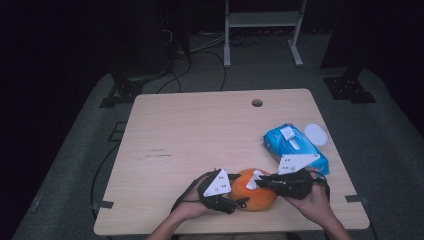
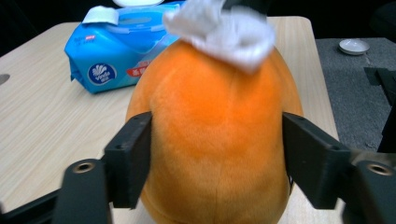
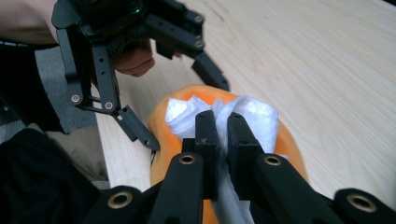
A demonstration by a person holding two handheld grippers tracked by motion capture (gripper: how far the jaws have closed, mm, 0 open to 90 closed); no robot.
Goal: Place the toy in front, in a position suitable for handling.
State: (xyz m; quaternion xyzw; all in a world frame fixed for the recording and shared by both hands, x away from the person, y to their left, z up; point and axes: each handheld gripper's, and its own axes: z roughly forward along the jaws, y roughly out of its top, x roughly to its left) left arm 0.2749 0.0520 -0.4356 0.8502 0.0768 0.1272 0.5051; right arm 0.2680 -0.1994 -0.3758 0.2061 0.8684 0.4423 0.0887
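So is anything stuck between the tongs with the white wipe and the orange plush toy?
Nothing visible. The right tongs pinch the white wipe and press it straight on the orange plush toy. The left tongs hold the toy's sides, clear of the wipe. The blue wipes pack lies behind.

A dim lab or recording room: a bare wooden desk [image 1: 200, 135] stands alone on grey carpet [image 1: 395, 150]. Black stand bases [image 1: 348, 89] sit at two and ten o'clock, cables [image 1: 200, 47] trail across the floor, and a white metal frame [image 1: 262, 30] stands at twelve o'clock.
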